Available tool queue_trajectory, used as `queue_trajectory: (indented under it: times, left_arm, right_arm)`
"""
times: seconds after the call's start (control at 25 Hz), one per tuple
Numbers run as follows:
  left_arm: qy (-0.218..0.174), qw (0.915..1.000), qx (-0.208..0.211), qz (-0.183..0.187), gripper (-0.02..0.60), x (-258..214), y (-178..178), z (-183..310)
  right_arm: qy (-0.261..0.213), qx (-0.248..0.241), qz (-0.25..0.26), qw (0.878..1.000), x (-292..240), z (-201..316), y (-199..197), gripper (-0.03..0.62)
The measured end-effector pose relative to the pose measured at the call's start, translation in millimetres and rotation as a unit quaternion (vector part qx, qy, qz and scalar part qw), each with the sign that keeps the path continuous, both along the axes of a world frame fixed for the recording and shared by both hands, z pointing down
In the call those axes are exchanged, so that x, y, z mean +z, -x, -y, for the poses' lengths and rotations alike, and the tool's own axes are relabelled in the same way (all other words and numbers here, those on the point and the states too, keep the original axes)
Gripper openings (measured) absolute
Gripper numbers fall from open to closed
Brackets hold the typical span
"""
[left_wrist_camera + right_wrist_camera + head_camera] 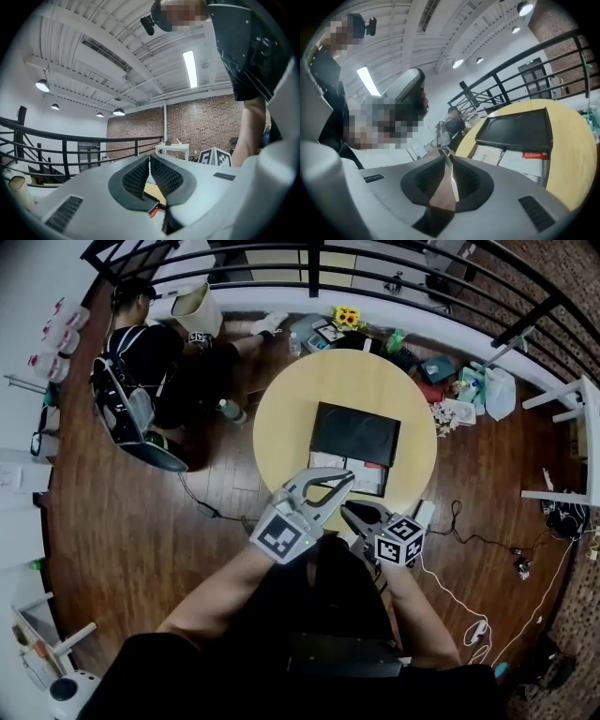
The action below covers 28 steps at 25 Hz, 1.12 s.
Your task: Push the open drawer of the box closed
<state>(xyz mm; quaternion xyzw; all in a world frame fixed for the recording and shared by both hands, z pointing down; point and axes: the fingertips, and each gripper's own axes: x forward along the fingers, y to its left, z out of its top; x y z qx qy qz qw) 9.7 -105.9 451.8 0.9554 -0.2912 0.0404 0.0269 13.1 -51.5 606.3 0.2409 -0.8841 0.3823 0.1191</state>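
Note:
A black box lies on the round yellow table. Its drawer stands pulled out toward me, with white papers and a red label inside. My left gripper is shut and empty, its tips over the drawer's near left corner. My right gripper sits lower at the table's near edge, short of the drawer, jaws together with nothing between them. The right gripper view shows the box and the open drawer ahead to the right of the gripper. The left gripper points level toward a railing.
A person sits on the wooden floor beyond the table at the left. Sunflowers, bags and small clutter lie behind the table by the black railing. Cables trail on the floor at the right, near a white table.

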Motion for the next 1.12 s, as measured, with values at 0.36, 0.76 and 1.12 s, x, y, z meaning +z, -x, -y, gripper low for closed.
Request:
queue_trajectory:
  times: [0.36, 0.76, 1.12]
  left_arm:
    - [0.018, 0.9997, -0.018, 0.007, 0.015, 49, -20, 20]
    - [0.03, 0.9993, -0.022, 0.0, 0.015, 79, -29, 33]
    - [0.033, 0.9993, -0.018, 0.004, 0.015, 85, -31, 36]
  right_arm:
    - [0.14, 0.023, 0.037, 0.989, 90, 7, -14, 0.097]
    - [0.211, 0.058, 0.073, 0.973, 151, 21, -33, 0.127]
    - [0.275, 0.103, 0.133, 0.946, 174, 40, -36, 0.149]
